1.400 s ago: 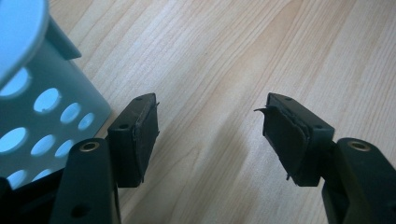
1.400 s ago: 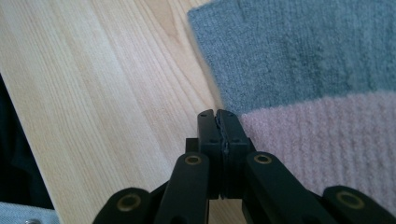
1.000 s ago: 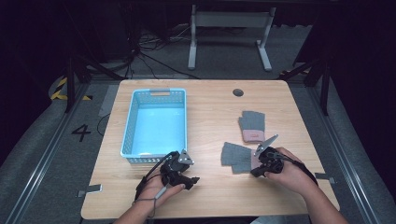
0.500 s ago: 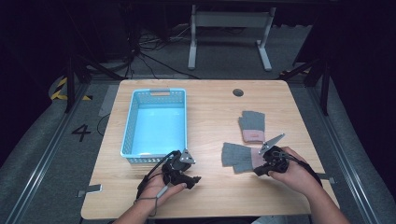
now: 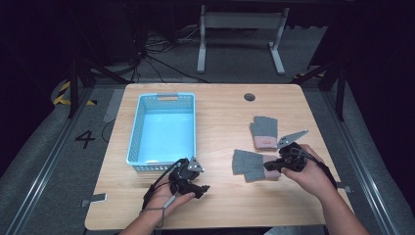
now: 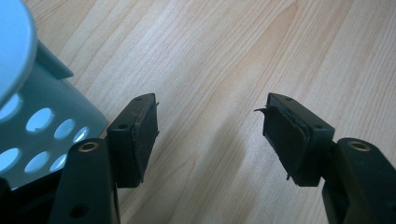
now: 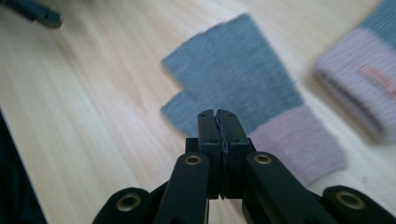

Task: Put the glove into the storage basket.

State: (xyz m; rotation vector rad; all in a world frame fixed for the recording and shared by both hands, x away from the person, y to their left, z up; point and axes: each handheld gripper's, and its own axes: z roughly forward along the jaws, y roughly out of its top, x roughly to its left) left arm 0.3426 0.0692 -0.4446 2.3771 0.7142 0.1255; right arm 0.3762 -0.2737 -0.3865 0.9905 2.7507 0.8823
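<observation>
The near glove (image 5: 250, 165), grey with a pink cuff, lies flat on the wooden table (image 5: 220, 117) at about 4 o'clock from the table's middle, its cuff end just under the right gripper (image 5: 270, 166), which the person's right hand (image 5: 309, 172) holds low over it; in the right gripper view that gripper (image 7: 217, 115) has its jaws pressed together with nothing between them, tips hovering above the glove (image 7: 243, 88) near where grey meets pink. A second glove (image 5: 264, 132) of the same colours lies just beyond at 1 o'clock from the first, close but apart, a small reddish label (image 7: 376, 77) on its cuff too blurred to read. Bare wood runs between the gloves and the blue basket (image 5: 137, 132) at 9 o'clock, and more toward the far edge near a round cable hole (image 5: 249, 97). The left gripper (image 5: 200, 188) rests by the basket's near corner at 7 o'clock, jaws spread wide over bare wood in the left gripper view (image 6: 210, 135), the basket's perforated wall (image 6: 42, 126) just beside one jaw. On the floor left of the table a painted "4" (image 5: 85, 139) reads clearly
</observation>
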